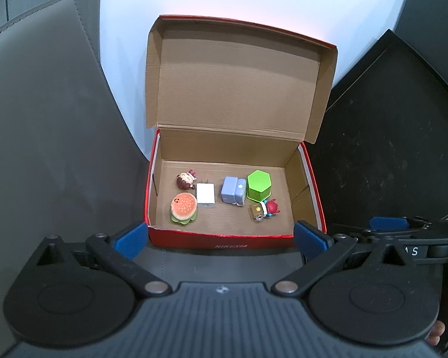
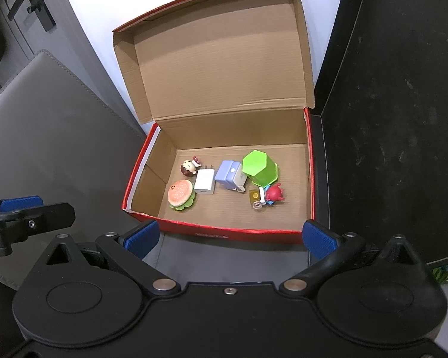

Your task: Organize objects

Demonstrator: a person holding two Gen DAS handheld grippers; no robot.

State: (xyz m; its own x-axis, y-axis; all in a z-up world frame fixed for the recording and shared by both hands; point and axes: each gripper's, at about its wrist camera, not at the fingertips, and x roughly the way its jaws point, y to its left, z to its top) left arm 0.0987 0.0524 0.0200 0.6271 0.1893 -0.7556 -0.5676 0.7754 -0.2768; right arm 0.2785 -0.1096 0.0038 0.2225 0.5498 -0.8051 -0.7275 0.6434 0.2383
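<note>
While hovering before red box (image 1: 224, 240), both grippers empty, left gripper (image 1: 221, 238) and right gripper (image 2: 228, 238) fingers spread apart. Inside box: burger toy (image 1: 183, 208), white charger (image 1: 205, 195), blue block (image 1: 233, 190), green hexagon container (image 1: 258, 185), red figurine (image 1: 271, 207). Lid upright behind; grey cushion (image 1: 44, 119) left, black panel (image 1: 388, 134) right.

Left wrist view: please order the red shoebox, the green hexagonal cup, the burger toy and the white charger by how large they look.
1. red shoebox, by far the largest.
2. green hexagonal cup and burger toy: they look nearly alike, so I do not rank them.
3. white charger, the smallest.
</note>
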